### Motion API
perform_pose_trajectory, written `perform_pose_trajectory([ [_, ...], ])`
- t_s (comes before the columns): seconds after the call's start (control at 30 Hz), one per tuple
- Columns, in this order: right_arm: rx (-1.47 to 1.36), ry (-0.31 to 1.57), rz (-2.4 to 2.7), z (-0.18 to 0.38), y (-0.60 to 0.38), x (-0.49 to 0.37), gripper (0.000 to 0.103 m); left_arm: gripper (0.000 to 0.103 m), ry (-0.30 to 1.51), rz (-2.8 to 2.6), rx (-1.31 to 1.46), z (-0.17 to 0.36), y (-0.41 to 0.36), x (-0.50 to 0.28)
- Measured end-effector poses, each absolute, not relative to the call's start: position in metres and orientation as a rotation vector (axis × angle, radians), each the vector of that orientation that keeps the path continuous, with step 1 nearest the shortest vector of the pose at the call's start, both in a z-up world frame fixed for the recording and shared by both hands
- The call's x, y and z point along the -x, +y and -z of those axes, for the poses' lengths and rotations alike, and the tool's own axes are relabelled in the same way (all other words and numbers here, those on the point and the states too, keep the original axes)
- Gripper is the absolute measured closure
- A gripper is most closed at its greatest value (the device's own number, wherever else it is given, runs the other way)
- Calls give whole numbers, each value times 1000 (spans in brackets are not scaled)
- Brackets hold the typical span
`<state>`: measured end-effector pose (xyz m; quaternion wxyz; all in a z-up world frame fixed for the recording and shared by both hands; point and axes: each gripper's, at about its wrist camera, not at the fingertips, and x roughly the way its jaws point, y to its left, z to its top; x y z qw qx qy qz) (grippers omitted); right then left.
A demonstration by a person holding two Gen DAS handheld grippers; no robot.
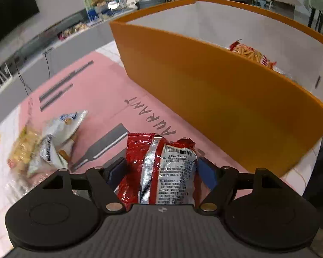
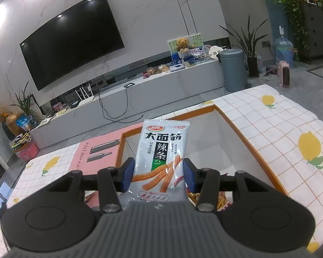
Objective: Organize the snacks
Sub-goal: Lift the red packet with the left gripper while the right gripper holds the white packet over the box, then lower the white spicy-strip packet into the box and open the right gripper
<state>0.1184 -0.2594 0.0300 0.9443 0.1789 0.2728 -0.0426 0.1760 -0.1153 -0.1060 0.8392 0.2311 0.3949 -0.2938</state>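
Note:
My left gripper (image 1: 160, 167) is shut on a red snack packet (image 1: 161, 169) with a silver seam and a barcode, held above the pink box lid (image 1: 92, 99) just left of the orange box (image 1: 215, 90). A red-and-yellow snack bag (image 1: 250, 54) lies inside that box. My right gripper (image 2: 158, 172) is shut on a white spicy-strip packet (image 2: 161, 157), held upright above the orange-rimmed box (image 2: 243, 137). More snack wrappers (image 2: 206, 200) show in the box under the right fingers.
A loose pile of white and yellow snack bags (image 1: 49, 142) lies on the table to the left of my left gripper. A lemon-print checked tablecloth (image 2: 290, 129) covers the table. A TV (image 2: 73, 40), a low cabinet and a grey bin (image 2: 232, 71) stand beyond.

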Motion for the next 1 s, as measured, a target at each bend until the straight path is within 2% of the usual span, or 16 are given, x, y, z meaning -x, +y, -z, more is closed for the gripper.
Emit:
perform_pose_trajectory([
  [0.1,-368,561,85,-29,-260,-121,56,7,843,635,-461,110,-112,-181],
  [0.4,-373,562,86,-29,-263,-123,56,6,854,660,-499,111,-119,-167],
  [0.43,-374,562,86,-29,-263,-123,56,13,866,659,-480,111,-118,-169],
  [0.53,-375,562,86,-28,-264,-123,56,23,884,630,-399,108,-113,-173],
  [0.8,-369,576,86,-26,-266,-126,56,26,899,617,-240,91,-106,-173],
  [1.0,-343,613,70,-24,-267,-133,56,26,821,625,-154,58,-96,-169],
])
